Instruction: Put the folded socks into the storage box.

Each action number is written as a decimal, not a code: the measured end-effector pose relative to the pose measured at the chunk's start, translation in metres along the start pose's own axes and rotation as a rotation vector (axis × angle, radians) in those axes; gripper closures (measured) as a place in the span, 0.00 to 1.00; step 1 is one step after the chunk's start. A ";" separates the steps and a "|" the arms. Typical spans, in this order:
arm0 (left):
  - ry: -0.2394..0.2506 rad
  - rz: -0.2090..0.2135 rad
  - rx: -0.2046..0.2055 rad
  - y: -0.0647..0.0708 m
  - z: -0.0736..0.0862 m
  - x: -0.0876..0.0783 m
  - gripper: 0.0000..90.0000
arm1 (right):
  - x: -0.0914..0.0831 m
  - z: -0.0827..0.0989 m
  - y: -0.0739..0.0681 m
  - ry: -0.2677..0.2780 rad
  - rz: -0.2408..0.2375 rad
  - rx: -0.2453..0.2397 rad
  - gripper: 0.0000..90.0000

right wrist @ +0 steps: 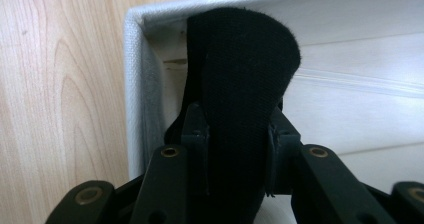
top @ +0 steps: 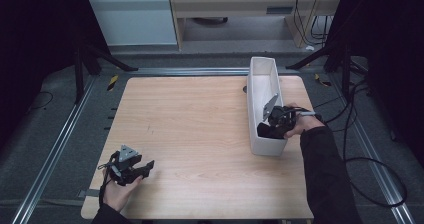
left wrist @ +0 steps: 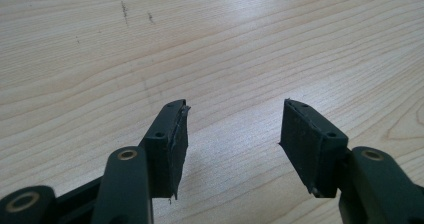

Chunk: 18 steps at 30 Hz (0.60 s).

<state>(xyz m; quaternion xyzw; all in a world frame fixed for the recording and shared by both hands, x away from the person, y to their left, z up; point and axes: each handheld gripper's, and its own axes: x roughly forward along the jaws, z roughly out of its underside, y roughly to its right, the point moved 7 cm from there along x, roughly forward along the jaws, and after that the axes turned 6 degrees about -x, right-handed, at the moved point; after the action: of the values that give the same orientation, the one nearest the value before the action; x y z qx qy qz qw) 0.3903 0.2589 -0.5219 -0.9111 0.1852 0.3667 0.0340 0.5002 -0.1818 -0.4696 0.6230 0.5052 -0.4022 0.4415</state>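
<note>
On the pale woodgrain table [top: 200,134], right gripper [right wrist: 235,129] jaws pinch fuzzy black cloth [right wrist: 245,69]; left gripper [left wrist: 232,134] jaws gape.

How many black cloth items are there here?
1: a black cloth clamped in the right gripper, over the near end of the white bin. More could lie hidden beneath it.

Bin [top: 263,84] on table's [top: 200,134] right side

Bare wooden table [top: 200,134] open across left and centre, tall white bin [top: 263,84] walling off right side
</note>
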 end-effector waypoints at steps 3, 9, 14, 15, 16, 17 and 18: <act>0.001 0.000 0.000 0.001 0.000 0.000 0.48 | 0.008 -0.001 -0.001 -0.026 -0.025 0.011 0.75; -0.003 0.001 0.005 0.001 0.000 0.001 0.48 | 0.010 -0.001 0.002 -0.032 0.004 0.036 0.60; -0.007 0.002 0.009 0.001 0.000 0.001 0.48 | -0.002 -0.004 0.006 0.069 0.057 0.076 0.56; -0.008 0.002 0.007 0.001 0.001 0.001 0.48 | -0.005 -0.004 0.006 0.080 0.060 0.083 0.56; -0.008 0.003 0.005 0.002 0.001 0.002 0.48 | -0.006 -0.004 0.007 0.100 0.068 0.088 0.56; -0.008 0.003 0.004 0.002 0.001 0.002 0.48 | -0.008 -0.004 0.007 0.112 0.070 0.089 0.58; -0.009 0.003 0.006 0.002 0.001 0.002 0.48 | -0.008 -0.005 0.007 0.126 0.064 0.092 0.61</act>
<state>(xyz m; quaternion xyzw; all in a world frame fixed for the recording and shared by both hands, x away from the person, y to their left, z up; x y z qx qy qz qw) 0.3903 0.2567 -0.5235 -0.9089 0.1877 0.3705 0.0370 0.5058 -0.1797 -0.4596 0.6824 0.4928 -0.3709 0.3924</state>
